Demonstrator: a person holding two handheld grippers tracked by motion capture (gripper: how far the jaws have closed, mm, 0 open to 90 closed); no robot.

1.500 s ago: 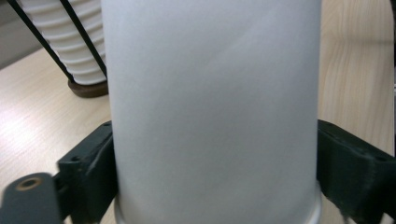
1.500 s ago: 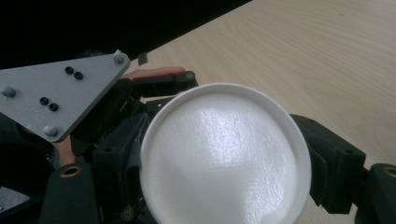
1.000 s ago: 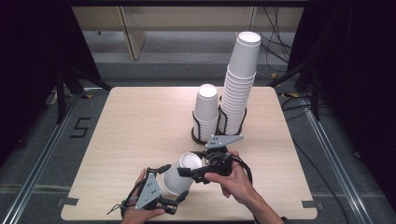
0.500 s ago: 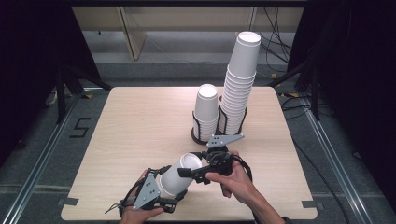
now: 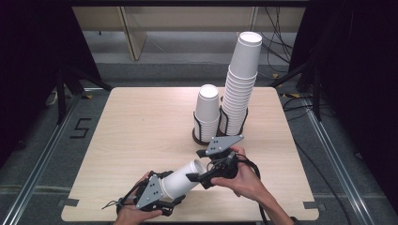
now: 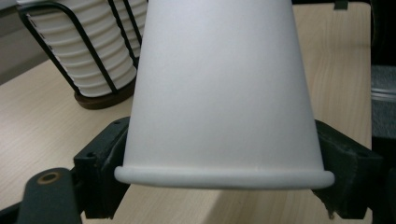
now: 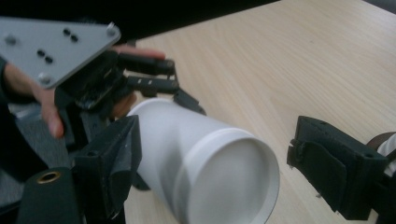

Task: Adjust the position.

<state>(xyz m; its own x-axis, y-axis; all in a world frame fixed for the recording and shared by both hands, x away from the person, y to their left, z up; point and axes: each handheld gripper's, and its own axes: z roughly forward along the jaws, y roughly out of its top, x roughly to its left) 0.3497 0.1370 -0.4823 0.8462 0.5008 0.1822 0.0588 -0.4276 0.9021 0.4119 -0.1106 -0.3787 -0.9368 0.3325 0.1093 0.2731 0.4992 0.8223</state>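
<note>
While the left gripper (image 5: 176,194) pinches the cup (image 5: 180,180) at the table's near edge, having just closed, squeezing could crush it; right gripper (image 5: 197,165) spread.

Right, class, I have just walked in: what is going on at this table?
A person holds a claw in each hand. The left claw has just been closing on a white paper cup lying sideways above the wooden table. The right claw stands open around the cup's rim. Two stacks of white cups wait in black wire holders.
</note>
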